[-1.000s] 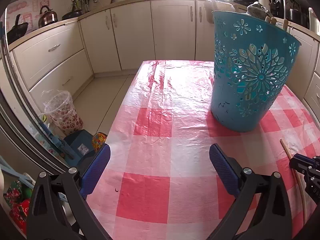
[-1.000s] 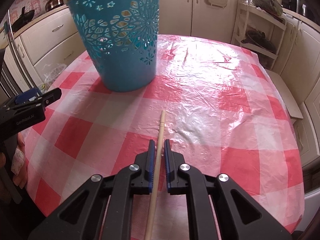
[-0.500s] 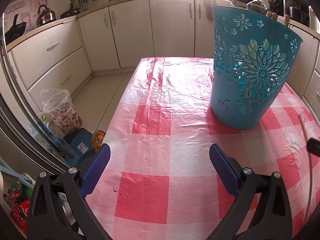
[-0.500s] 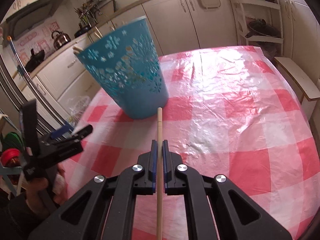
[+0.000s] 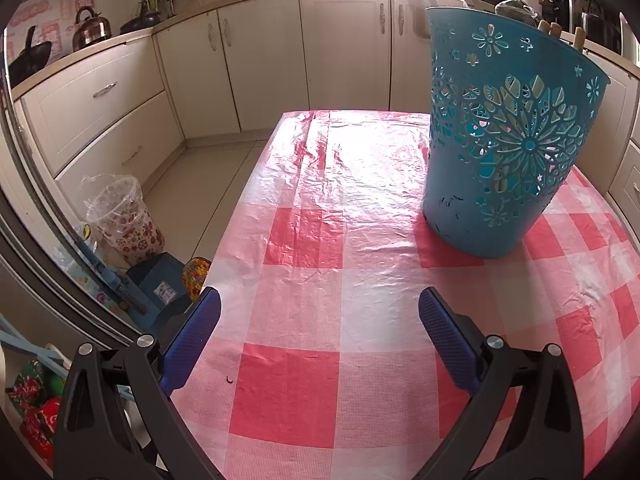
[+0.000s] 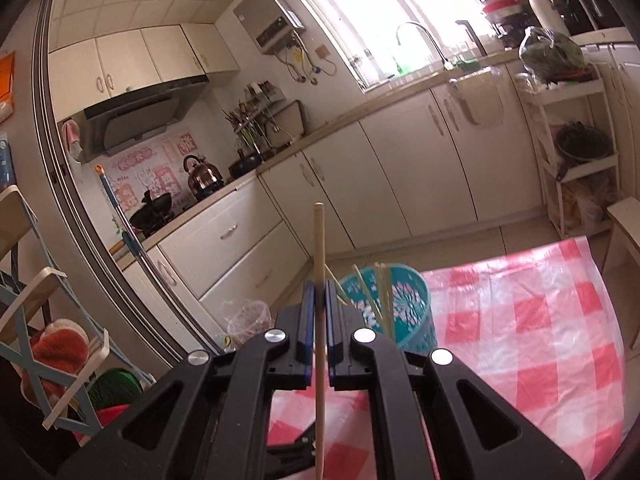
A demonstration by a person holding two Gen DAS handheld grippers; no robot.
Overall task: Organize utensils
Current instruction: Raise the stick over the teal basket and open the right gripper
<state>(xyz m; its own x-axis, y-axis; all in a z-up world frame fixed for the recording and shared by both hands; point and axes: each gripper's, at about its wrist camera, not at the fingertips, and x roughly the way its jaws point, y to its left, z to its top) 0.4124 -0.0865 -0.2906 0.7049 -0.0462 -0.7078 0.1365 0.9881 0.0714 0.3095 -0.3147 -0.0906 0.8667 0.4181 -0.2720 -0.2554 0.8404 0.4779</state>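
Note:
My right gripper (image 6: 319, 292) is shut on a long wooden chopstick (image 6: 319, 240), held high above the table with the stick's end pointing up past the fingertips. Below and just right of it stands the blue cut-out plastic basket (image 6: 408, 308), with several chopsticks (image 6: 384, 296) leaning inside. In the left wrist view the same basket (image 5: 508, 140) stands at the right on the red-and-white checked tablecloth (image 5: 320, 240), wooden ends (image 5: 554, 28) showing above its rim. My left gripper (image 5: 320, 336) hangs open over the cloth's near part, nothing between its blue pads.
Kitchen cabinets (image 5: 264, 64) run behind the table. On the floor left of the table stand a flowered bin (image 5: 124, 220) and a blue box (image 5: 160, 284). A white shelf rack (image 6: 576, 152) stands at the right, a chair (image 6: 32, 280) at the left.
My right gripper closed on the chopstick lying on the cloth, lifted it well up and tilted it toward level. It has left the left wrist view. My left gripper stayed put.

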